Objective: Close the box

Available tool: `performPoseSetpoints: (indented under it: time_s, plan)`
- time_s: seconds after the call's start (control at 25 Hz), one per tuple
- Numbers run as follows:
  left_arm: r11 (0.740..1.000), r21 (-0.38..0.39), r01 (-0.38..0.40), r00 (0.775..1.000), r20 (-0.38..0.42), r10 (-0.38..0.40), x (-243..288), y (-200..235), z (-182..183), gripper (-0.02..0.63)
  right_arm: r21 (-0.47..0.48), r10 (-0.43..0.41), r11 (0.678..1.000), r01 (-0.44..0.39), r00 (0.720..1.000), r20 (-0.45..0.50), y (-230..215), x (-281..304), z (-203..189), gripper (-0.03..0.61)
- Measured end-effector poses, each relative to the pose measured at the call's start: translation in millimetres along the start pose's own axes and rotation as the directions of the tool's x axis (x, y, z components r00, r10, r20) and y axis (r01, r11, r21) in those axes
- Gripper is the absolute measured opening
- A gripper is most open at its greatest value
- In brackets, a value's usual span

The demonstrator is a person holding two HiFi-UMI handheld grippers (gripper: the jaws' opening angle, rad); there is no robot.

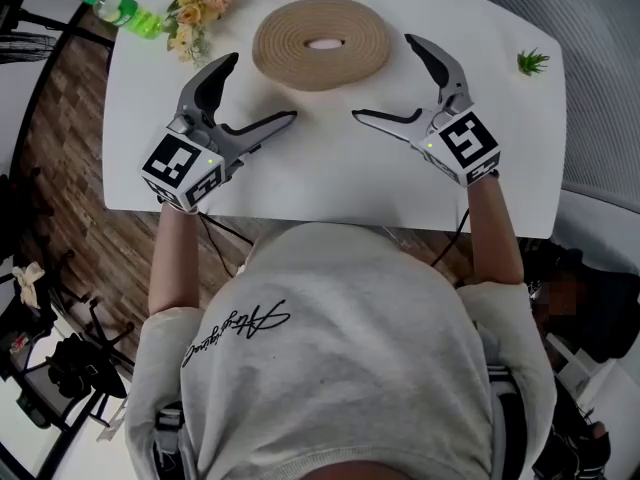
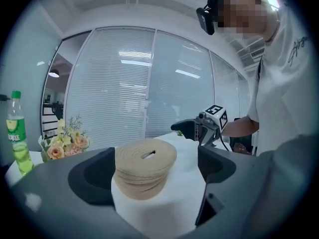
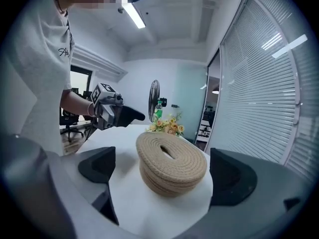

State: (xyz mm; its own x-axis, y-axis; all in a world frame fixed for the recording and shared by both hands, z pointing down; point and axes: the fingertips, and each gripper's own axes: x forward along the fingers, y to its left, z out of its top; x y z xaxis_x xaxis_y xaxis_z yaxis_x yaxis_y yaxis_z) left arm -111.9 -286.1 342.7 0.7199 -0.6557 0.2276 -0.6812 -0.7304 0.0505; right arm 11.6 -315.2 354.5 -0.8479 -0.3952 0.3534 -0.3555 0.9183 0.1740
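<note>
Box [image 3: 167, 185] of coiled rope sits at the white table's [image 1: 330, 183] 12 o'clock, lid [image 1: 350, 28] apparently on. Left gripper [image 1: 261, 88] at its 8 o'clock, right gripper [image 1: 384, 76] at 4 o'clock, both gaping empty; even pressure on opposite rims should seat it.

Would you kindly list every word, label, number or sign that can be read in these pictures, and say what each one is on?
Print on the sweatshirt: one cursive word, too stylised to read with confidence.
Label on the green bottle: too small and blurred to read.
Cubes on the left gripper and right gripper: black-and-white square markers, no letters or numbers.
On the woven box: no text.
</note>
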Motion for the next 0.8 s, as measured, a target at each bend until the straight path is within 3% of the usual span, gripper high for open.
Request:
performPoseSetpoints:
  time_s: [0.28, 0.8]
  plan:
    - [1.000, -0.010, -0.021, 0.998, 0.057, 0.021, -15, -18, 15, 0.503, 0.038, -0.065, 0.997, 0.063, 0.996, 0.059, 26, -17, 20, 0.576]
    - [0.998, -0.006, -0.067, 0.991, 0.116, 0.067, -27, -34, 35, 0.502, 0.172, -0.218, 0.967, 0.189, 0.961, 0.169, 23, -48, 52, 0.547]
